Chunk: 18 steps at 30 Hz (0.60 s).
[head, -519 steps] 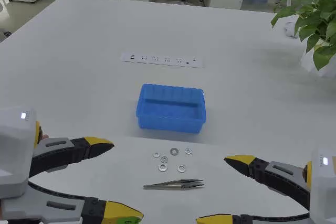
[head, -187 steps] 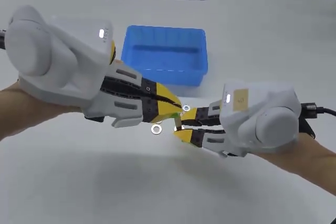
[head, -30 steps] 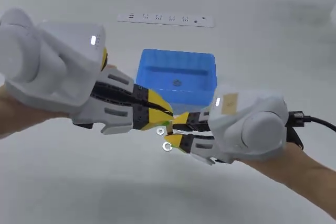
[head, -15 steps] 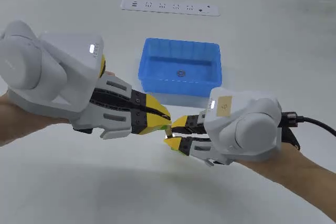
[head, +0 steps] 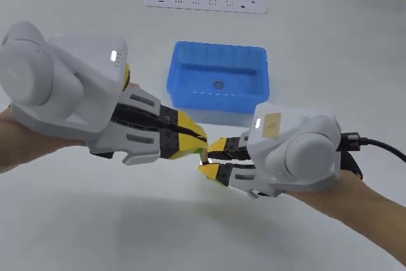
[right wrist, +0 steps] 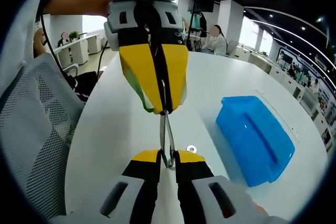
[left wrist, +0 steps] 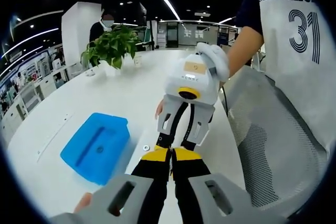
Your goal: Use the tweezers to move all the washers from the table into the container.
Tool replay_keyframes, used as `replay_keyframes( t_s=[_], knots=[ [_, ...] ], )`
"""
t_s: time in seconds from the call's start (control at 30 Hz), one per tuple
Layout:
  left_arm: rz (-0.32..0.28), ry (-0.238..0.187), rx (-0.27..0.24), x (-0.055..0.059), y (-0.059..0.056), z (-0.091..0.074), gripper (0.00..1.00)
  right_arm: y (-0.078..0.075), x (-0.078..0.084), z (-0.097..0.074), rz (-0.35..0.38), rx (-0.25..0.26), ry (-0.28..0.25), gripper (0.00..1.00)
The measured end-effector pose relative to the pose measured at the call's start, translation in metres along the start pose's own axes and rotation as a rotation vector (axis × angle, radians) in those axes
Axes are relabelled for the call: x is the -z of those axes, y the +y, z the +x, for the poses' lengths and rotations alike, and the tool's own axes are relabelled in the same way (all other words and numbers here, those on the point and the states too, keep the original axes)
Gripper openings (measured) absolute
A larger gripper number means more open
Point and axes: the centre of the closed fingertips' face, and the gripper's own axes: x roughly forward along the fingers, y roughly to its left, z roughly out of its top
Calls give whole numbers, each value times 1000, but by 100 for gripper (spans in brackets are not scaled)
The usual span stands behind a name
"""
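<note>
The metal tweezers (right wrist: 164, 129) are held between both grippers, which meet tip to tip above the white table (head: 95, 220). My left gripper (head: 202, 143) is shut on one end and my right gripper (head: 207, 158) is shut on the other end. The blue container (head: 219, 80) sits just beyond the grippers, with one washer (head: 218, 84) on its floor. In the right gripper view another washer (right wrist: 191, 148) lies on the table between the jaws and the container (right wrist: 254, 137). The same washer (left wrist: 146, 147) appears in the left gripper view beside the container (left wrist: 97, 145).
A white power strip (head: 204, 2) lies behind the container. A black cable (head: 374, 147) trails from the right gripper. A potted plant (left wrist: 113, 45) stands at the table's far end. A mesh chair (left wrist: 273, 145) is at the table edge, next to the person.
The tweezers lay on the table at first and now sit between both grippers. A washer has appeared in the container. In the last half second the grippers have barely moved.
</note>
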Motion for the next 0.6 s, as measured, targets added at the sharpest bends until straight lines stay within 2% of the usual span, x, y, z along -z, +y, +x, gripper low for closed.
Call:
replay_keyframes(
  t_s=[0.6],
  knots=[
    [0,15,12,-2,-1,2,5,0,-1,-3,-15,-24,5,13]
  ],
)
